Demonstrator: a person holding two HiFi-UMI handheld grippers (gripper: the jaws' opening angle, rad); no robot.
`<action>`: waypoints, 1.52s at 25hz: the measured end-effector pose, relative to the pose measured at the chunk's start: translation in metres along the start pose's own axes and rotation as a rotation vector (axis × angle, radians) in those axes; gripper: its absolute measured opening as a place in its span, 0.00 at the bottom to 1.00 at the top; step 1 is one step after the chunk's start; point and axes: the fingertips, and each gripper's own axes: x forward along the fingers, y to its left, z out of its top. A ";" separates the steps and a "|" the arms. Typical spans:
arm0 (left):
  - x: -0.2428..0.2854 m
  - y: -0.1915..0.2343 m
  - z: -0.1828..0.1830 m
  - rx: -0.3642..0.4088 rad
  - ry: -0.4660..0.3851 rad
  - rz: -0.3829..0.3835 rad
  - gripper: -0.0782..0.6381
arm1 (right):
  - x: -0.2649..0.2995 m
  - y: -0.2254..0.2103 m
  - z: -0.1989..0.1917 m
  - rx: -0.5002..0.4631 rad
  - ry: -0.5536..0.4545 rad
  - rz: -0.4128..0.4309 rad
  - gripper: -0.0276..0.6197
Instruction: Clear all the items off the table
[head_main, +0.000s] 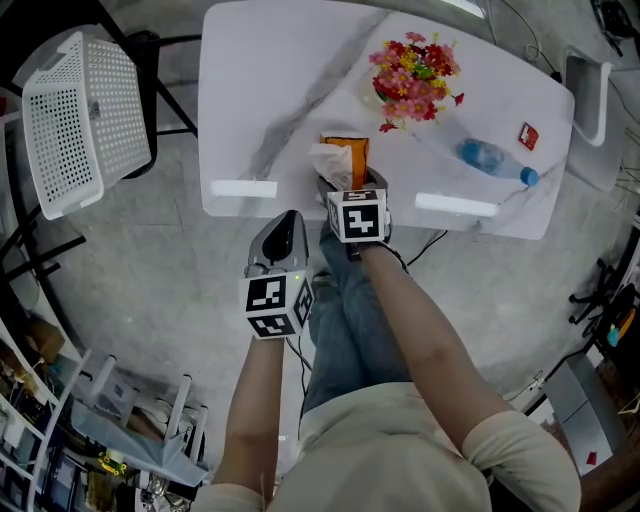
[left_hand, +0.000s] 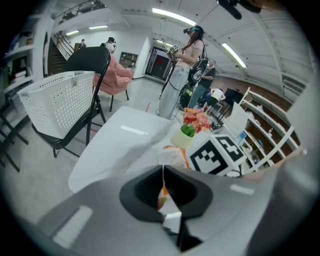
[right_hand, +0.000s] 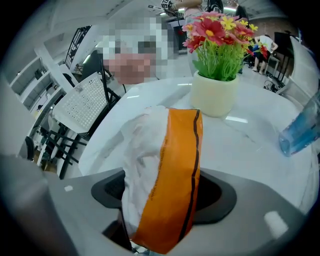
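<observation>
- The right gripper (head_main: 352, 184) points steeply down at the near edge of the table (head_main: 262, 92), its jaws set fairly wide and pressed against both sides of the tissue pack (right_hand: 176, 170).
- That tissue pack is orange with a dark stripe. It stands upright between the jaws, and crumpled white tissue bulges out of its top and left side.
- From above, the pack sits on the tabletop close to the near edge, roughly midway along it.
- The right gripper's marker cube (head_main: 358, 214) faces up, just behind the pack.
- The left gripper (left_hand: 162, 174) holds nothing. Its two dark pads meet along a thin line.
- It hangs just left of the right gripper with its tip at the table's near edge, and the person's legs in jeans (head_main: 352, 330) are below.
- Beyond the pack, towards the far side of the table, stands a cream pot of red, pink and yellow flowers (right_hand: 216, 75), upright and apart from the pack.
- To the right of the flowers a clear water bottle with a blue cap (head_main: 492, 161) lies on its side on the table.
- Farther right, near the table's corner, lies a small red item (head_main: 528, 136), too small for me to identify.
- Off the table's left end, a white perforated basket (head_main: 85, 110) rests on the seat of a black folding chair (left_hand: 92, 65).
- In the left gripper view, other people (left_hand: 192, 55) stand well back in the room beside shelving.
</observation>
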 end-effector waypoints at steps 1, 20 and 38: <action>-0.001 0.000 0.001 -0.001 -0.002 0.002 0.13 | -0.002 -0.001 0.001 -0.002 0.003 -0.001 0.58; -0.044 -0.027 0.021 0.025 -0.043 0.021 0.13 | -0.073 -0.006 0.020 -0.010 -0.042 0.021 0.47; -0.116 -0.052 0.063 0.019 -0.123 0.067 0.13 | -0.184 0.025 0.062 -0.191 -0.125 0.078 0.47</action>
